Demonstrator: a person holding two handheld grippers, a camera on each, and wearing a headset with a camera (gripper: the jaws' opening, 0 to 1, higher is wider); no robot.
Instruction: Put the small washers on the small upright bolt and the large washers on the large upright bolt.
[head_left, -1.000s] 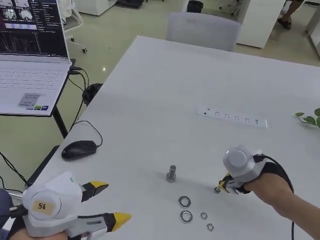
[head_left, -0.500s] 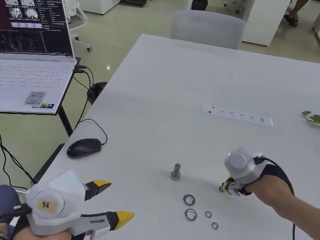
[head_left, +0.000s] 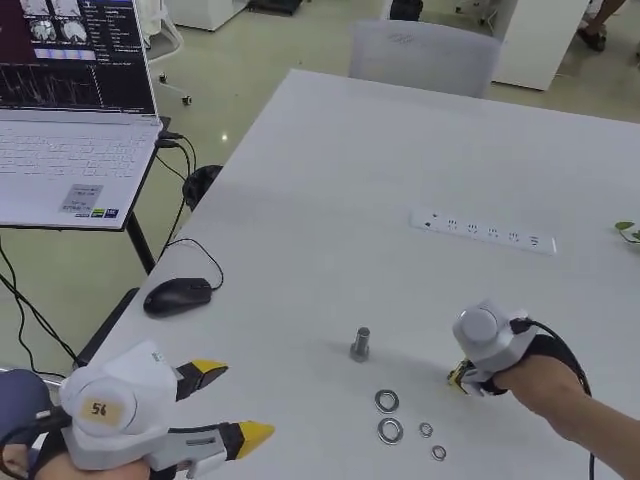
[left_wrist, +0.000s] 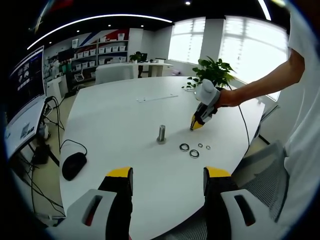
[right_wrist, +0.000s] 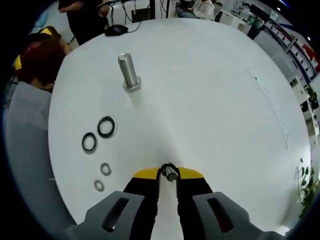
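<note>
Head view shows the large bolt (head_left: 361, 343) upright on the table (head_left: 330, 180). Near it, towards the person, lie two large washers (head_left: 387, 401) and two small washers (head_left: 426, 430). All four lie flat and apart from either bolt, so no washer is placed yet and the whole sorting is left to do.

The right gripper (head_left: 460, 378) has its jaws drawn almost together on the small bolt (right_wrist: 171, 173), holding it down at the table to the right of the washers. It probably has to let go of that bolt, standing, before picking a washer.

The left gripper (head_left: 228, 402) hovers wide open and empty, well apart from the washers.
</note>
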